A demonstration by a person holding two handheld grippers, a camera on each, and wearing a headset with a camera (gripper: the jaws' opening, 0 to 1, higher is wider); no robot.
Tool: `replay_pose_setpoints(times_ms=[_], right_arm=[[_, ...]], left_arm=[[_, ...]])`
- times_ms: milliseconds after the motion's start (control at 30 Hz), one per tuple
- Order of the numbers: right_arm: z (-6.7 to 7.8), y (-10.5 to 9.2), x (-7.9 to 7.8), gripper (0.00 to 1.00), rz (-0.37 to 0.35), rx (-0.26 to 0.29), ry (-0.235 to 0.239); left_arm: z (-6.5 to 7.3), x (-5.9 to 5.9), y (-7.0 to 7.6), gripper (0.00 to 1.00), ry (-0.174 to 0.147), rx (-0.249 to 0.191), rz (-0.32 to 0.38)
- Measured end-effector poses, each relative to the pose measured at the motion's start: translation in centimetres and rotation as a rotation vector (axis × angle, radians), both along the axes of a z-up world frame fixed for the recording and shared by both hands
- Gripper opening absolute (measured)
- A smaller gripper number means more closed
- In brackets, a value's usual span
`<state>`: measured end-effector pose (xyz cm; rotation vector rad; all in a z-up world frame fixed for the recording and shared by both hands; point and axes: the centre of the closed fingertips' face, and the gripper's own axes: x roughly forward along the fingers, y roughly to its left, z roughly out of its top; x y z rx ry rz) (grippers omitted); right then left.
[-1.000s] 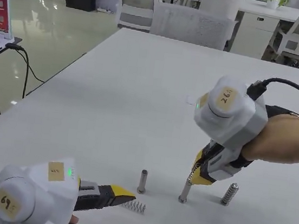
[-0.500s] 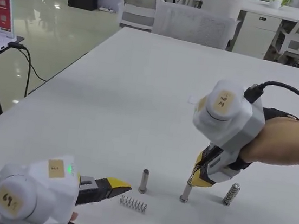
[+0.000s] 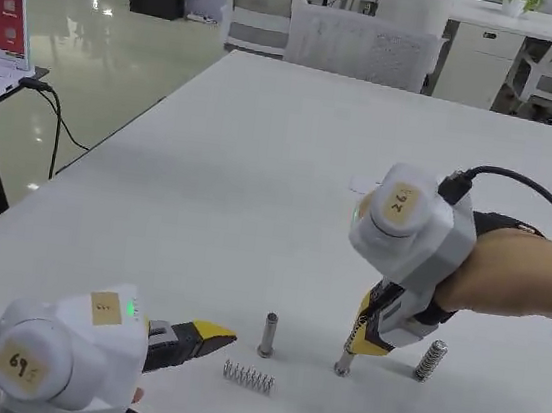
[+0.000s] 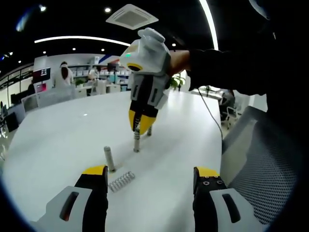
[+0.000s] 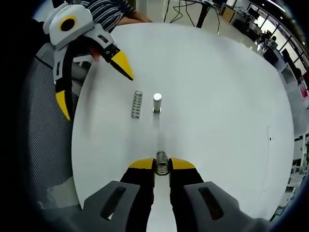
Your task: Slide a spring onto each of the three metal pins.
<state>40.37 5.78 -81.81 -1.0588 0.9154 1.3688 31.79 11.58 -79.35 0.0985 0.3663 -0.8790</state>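
Hovering at the top of the mid pin (image 3: 342,361), a spring (image 5: 162,161) is clamped betw. the narrow tips of the right tongs (image 5: 162,166), which are pointed down at the desk (image 3: 261,164). Whether it is over the pin tip yet can't be told. A 2nd spring (image 3: 248,375) is laid flat just beside the bare left pin (image 3: 268,334). The right pin (image 3: 420,375) is sleeved by a 3rd spring (image 3: 430,354), upright. The left tongs (image 4: 149,174) are held wide apart, near the 2nd spring, not touching it.
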Motion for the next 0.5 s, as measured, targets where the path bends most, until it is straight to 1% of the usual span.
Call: replay_pose_setpoints(times_ms=[500], right_arm=[[-2.6, 0.0, 0.0, 0.08, -0.005, -0.030, 0.022]], left_arm=[[0.1, -0.1, 0.4, 0.67, -0.003, 0.000, 0.007]])
